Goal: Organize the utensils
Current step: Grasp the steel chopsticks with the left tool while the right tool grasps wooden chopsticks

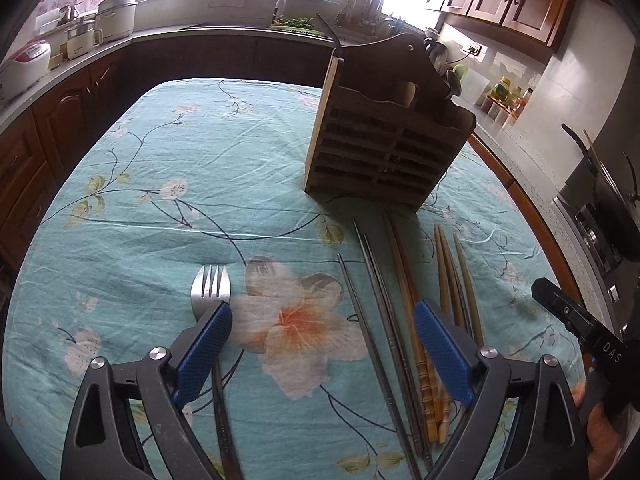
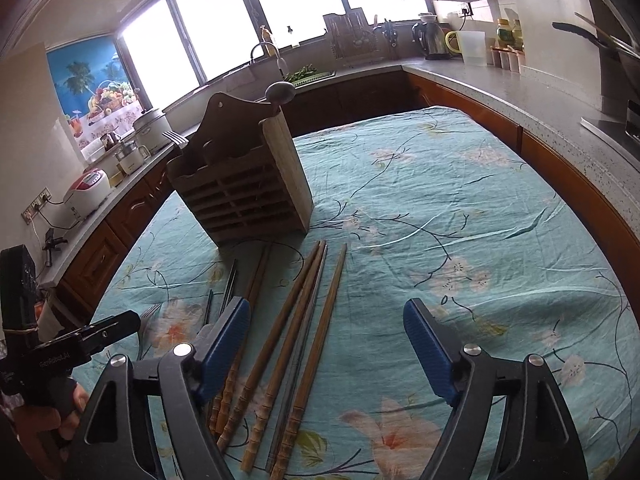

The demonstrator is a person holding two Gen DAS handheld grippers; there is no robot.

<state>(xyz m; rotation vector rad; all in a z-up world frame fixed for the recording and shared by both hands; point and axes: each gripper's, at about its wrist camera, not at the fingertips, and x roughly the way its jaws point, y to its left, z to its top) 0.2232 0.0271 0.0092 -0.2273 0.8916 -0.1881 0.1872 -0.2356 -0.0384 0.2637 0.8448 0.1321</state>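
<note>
1. Spreading over a table covered by a teal floral tablecloth (image 1: 168, 160), the utensils lie loose near the table's near edge, in front of a slatted wooden utensil holder (image 1: 380, 148) that stands upright toward the middle of the table.
2. Left gripper (image 1: 324, 336): jaws released, nothing pressed between the blue pads. A steel fork (image 1: 211, 286) lies with its tines just past the left fingertip; its handle runs back beneath that finger. Whether the finger touches the fork cannot be told.
3. Metal chopsticks (image 1: 372, 300) lie on the cloth inside the left gripper's gap, toward its right finger. That finger partly covers the wooden chopsticks (image 1: 452, 272).
4. Right gripper (image 2: 326, 322): jaws released, gripping nothing. In the right wrist view, three wooden chopsticks and a grey metal one lie between its fingers, nearer the left finger, carved ends toward the camera and tips toward the holder. Another wooden chopstick (image 2: 256, 276) passes under the left finger.
5. Contact between either gripper and the chopsticks cannot be confirmed.
6. Each gripper appears at the edge of the other's view, held in a hand (image 2: 48, 416).
7. A fork's tines and a spoon bowl (image 2: 280, 92) protrude from the holder's top.
</note>
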